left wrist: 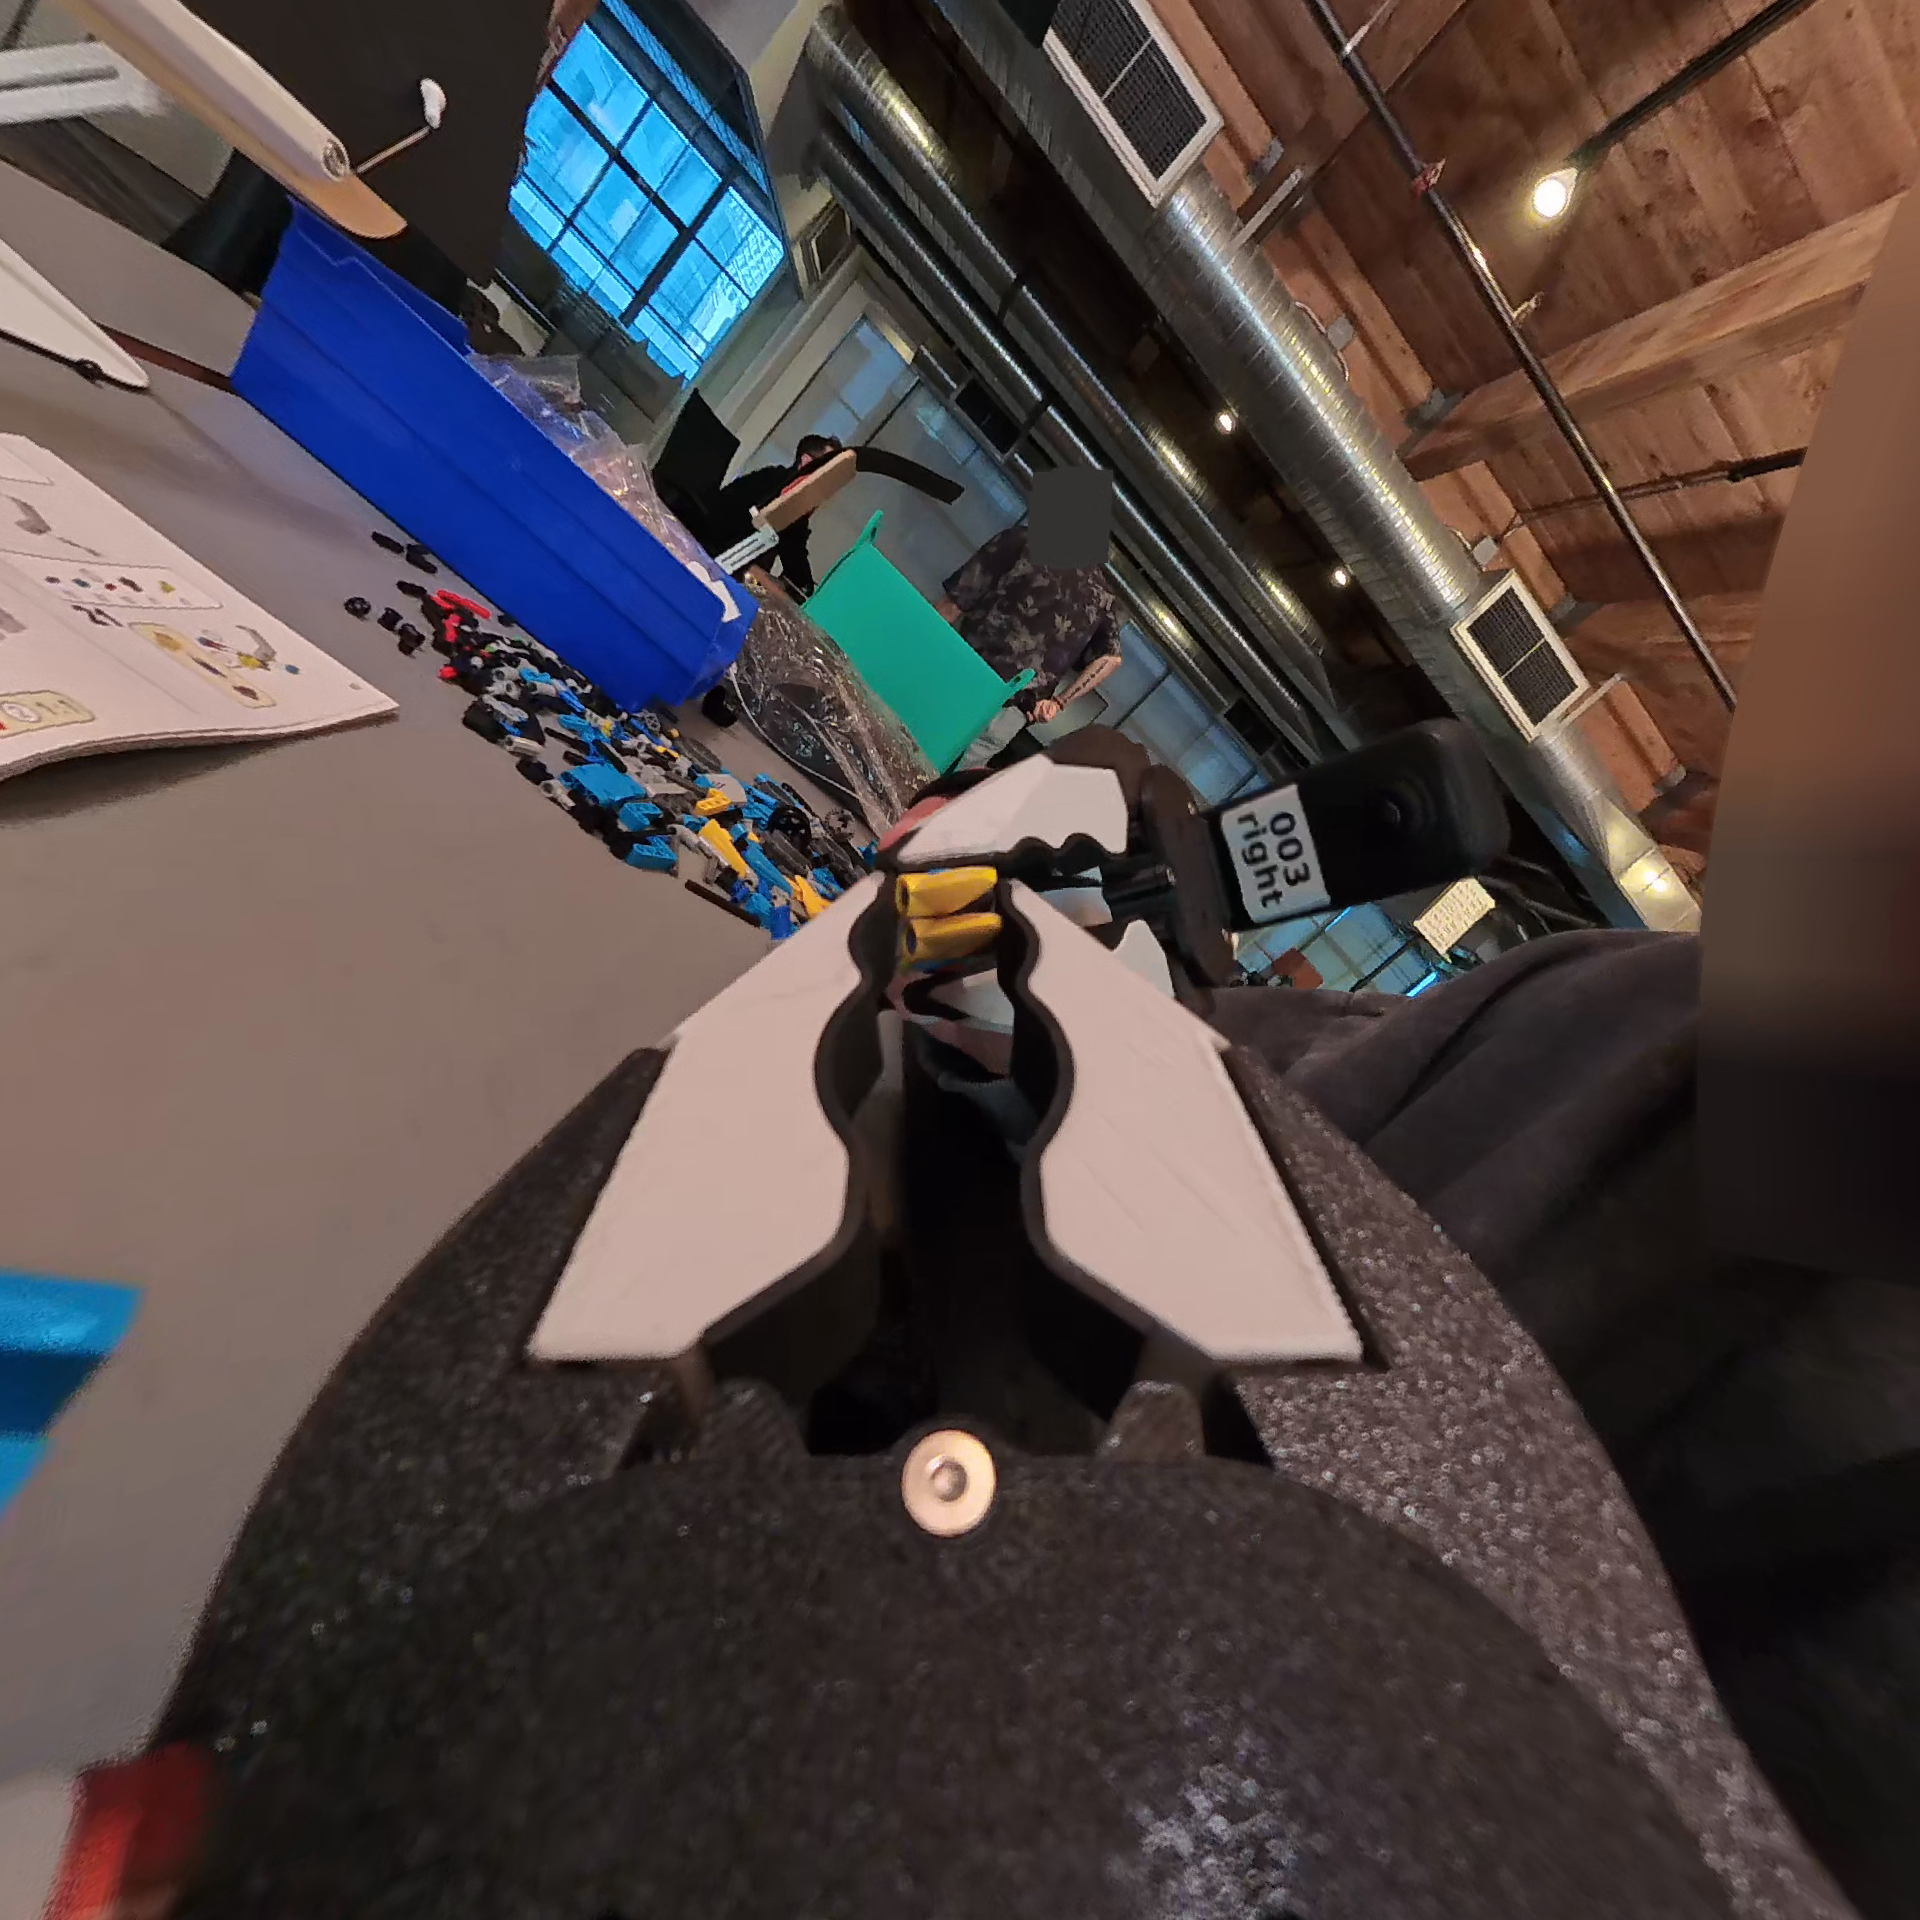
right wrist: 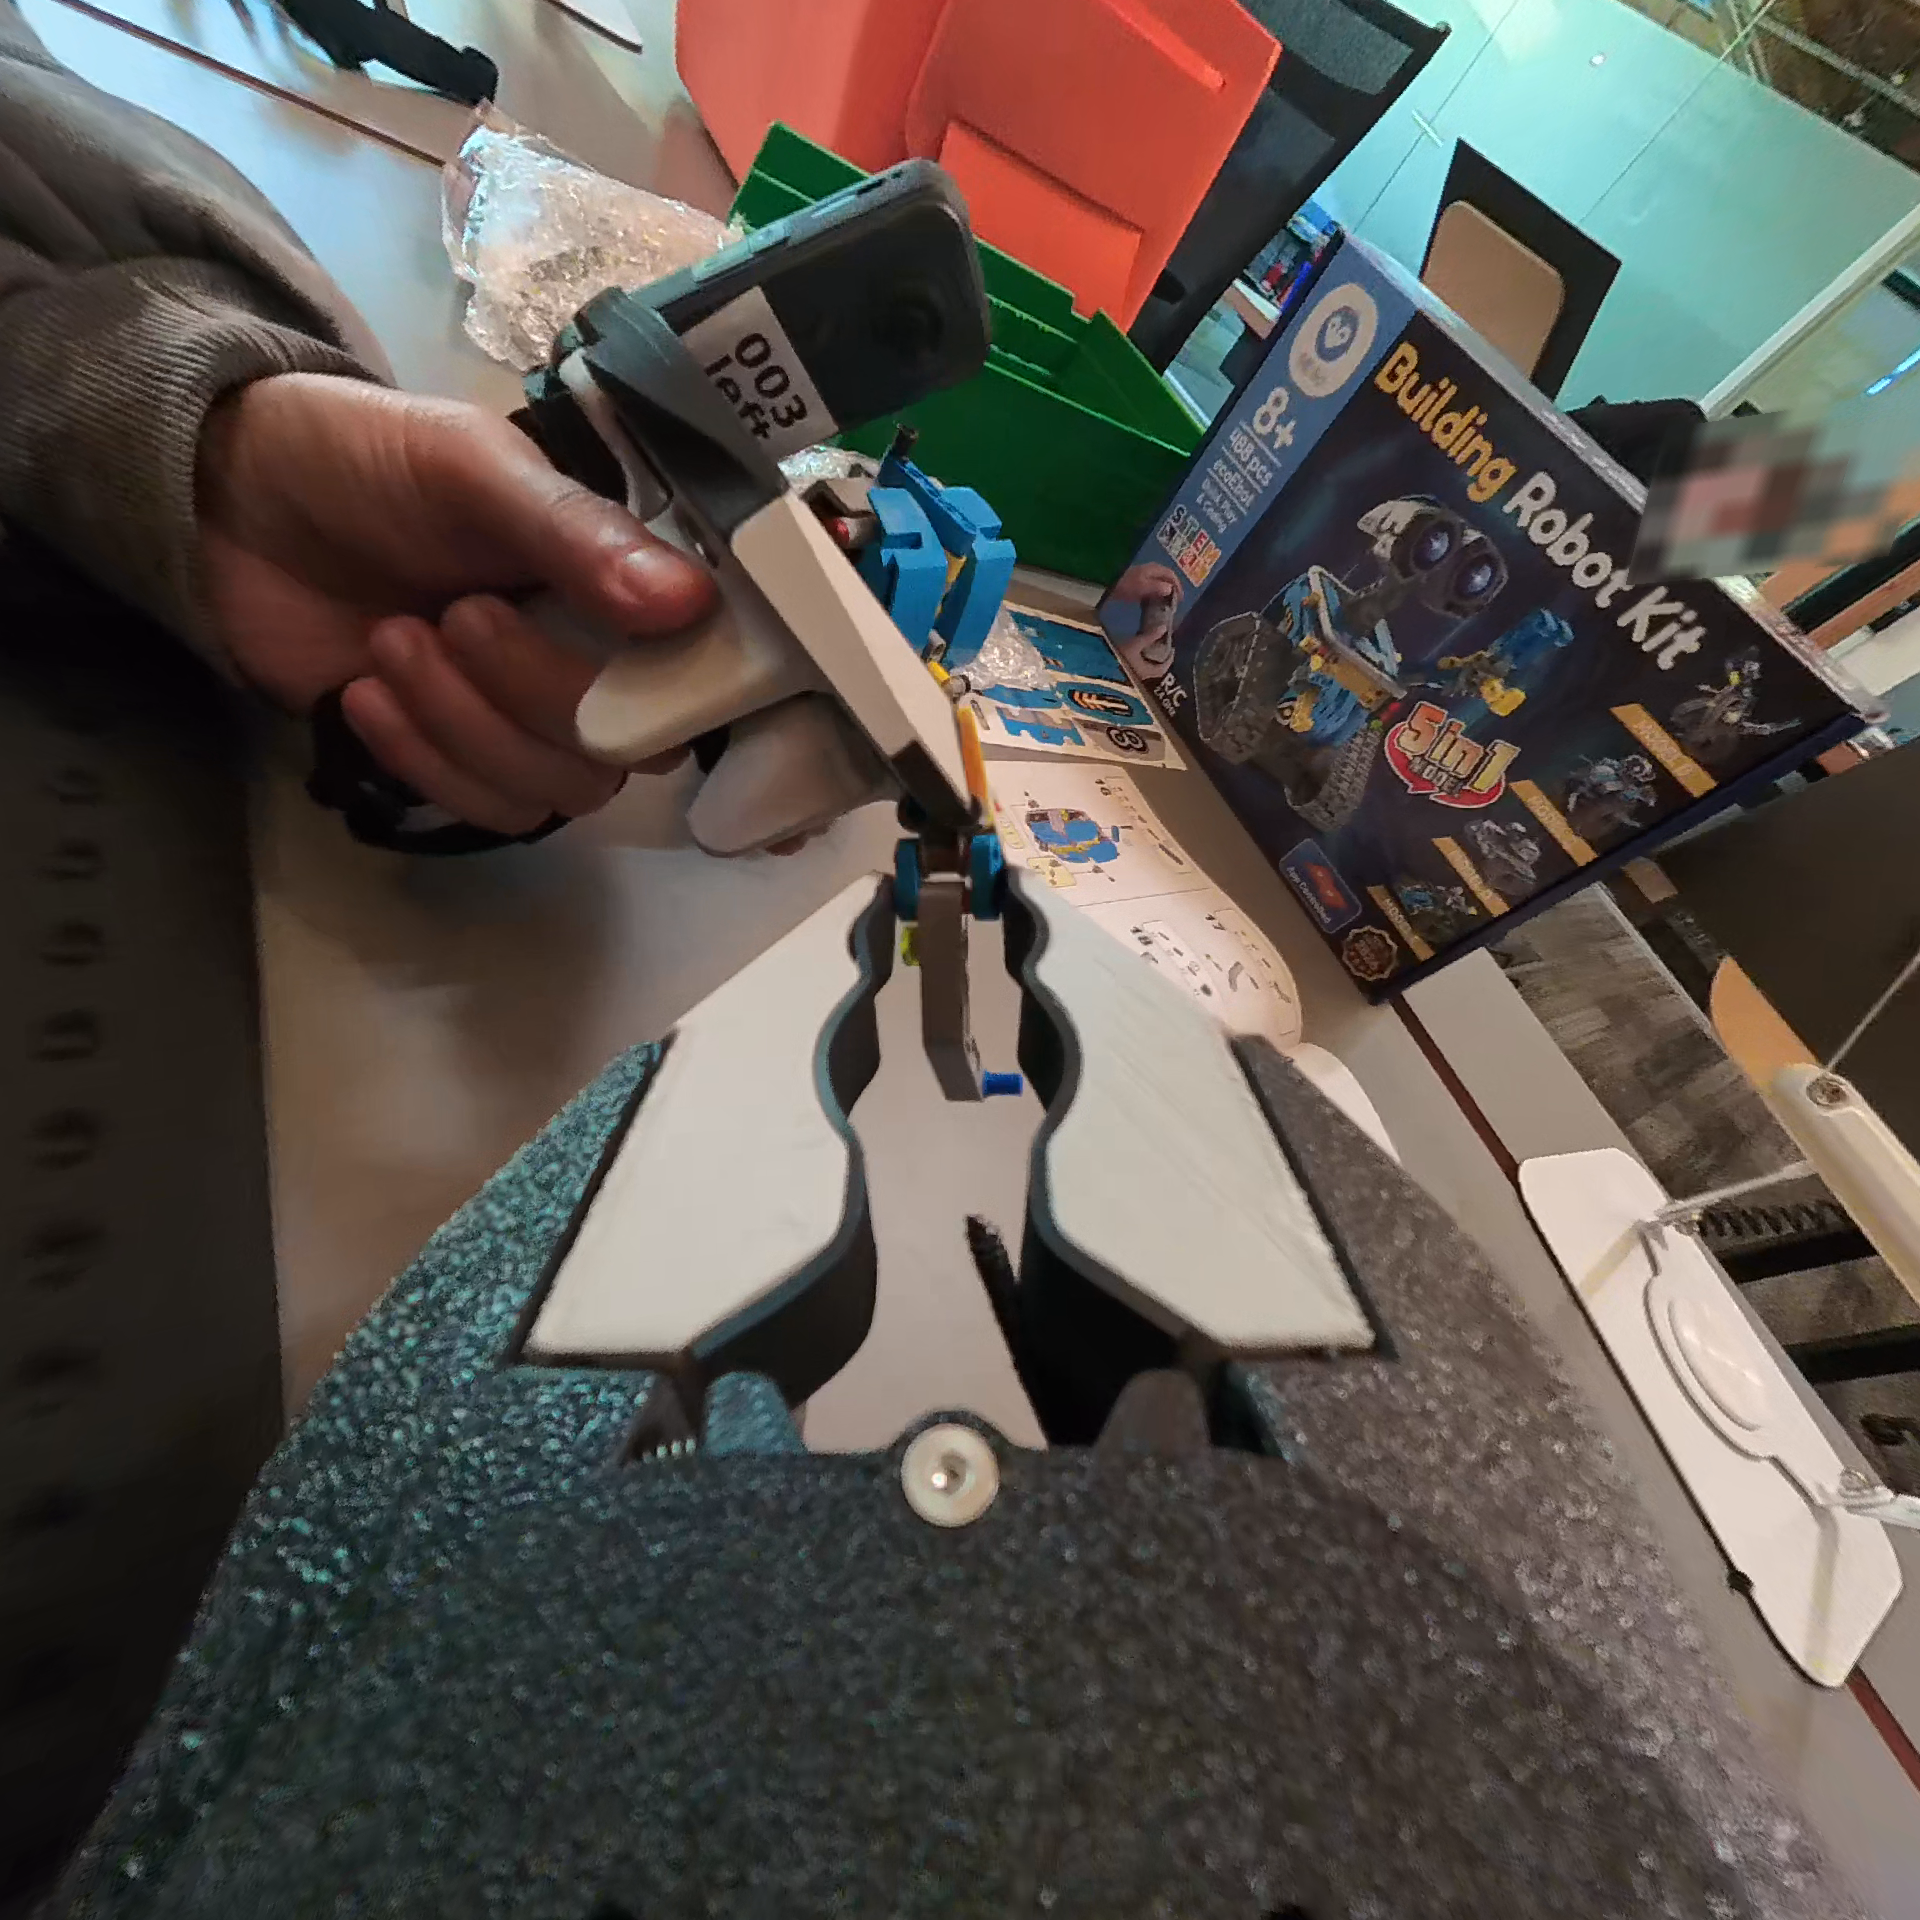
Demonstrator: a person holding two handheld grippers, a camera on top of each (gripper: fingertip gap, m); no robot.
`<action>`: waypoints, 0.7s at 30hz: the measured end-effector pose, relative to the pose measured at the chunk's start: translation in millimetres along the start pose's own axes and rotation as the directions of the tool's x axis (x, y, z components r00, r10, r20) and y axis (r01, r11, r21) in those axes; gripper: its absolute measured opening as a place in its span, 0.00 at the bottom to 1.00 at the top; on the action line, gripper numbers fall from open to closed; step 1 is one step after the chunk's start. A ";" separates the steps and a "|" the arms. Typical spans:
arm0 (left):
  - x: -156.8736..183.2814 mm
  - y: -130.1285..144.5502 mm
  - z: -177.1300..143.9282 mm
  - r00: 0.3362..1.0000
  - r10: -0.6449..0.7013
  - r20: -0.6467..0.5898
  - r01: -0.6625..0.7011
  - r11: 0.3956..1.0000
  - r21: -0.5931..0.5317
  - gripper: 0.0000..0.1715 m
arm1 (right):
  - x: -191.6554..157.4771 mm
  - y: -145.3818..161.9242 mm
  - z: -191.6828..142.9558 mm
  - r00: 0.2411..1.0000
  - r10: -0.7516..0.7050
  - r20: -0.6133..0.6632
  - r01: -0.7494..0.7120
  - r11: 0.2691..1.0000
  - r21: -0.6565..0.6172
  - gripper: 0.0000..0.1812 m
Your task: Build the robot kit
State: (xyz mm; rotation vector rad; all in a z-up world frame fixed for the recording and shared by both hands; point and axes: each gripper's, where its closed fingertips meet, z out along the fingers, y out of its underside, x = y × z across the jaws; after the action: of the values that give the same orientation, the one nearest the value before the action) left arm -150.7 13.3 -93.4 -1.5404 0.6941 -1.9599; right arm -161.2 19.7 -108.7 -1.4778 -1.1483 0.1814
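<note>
- My left gripper was clamped on a small yellow plastic building piece with round stud holes; its white fingers had closed down to the piece's width, and it sat right at the tips.
- My right gripper was clamped on a small blue-and-grey brick assembly with a grey beam hanging toward the camera; a blue pin stuck out at the beam's lower end.
- In the right wrist view the left gripper's tips met the top of that assembly, so the two pieces were touching or just beside each other; I could not tell whether they were joined.
- I judged that steady, aligned pressure with both grips firm mattered most here; any twist could have popped the small piece out of the tips.
- Both pieces hung above the grey tabletop; a loose pile of blue, black and yellow bricks lay well apart beside a blue plastic bin.
- An open instruction booklet and a dark printed kit box lay beyond the grippers.
</note>
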 end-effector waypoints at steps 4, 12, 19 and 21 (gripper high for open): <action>-2.1 -0.6 2.1 0.999 -0.050 -0.006 0.050 0.999 0.022 0.10 | 1.9 -4.2 0.9 0.998 -0.036 -0.058 0.035 0.999 -0.002 0.12; 1.8 1.9 4.5 0.997 -0.073 -0.036 0.073 0.997 0.011 0.10 | 1.5 -3.9 -2.5 0.993 -0.092 -0.074 0.089 0.995 -0.045 0.10; 0.8 12.4 5.5 0.990 0.134 0.049 -0.129 0.987 -0.093 0.11 | -2.2 -0.9 -6.7 0.987 -0.142 -0.071 0.136 0.987 -0.088 0.09; -1.3 15.5 5.7 0.974 0.209 0.088 -0.197 0.972 -0.128 0.11 | -3.7 2.2 -6.7 0.988 -0.143 -0.058 0.136 0.985 -0.105 0.09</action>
State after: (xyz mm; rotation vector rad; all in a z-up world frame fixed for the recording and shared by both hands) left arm -143.3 2.7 -103.9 -1.5587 0.9016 -1.7048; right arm -157.3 12.9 -110.3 -1.4742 -1.2180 -0.0220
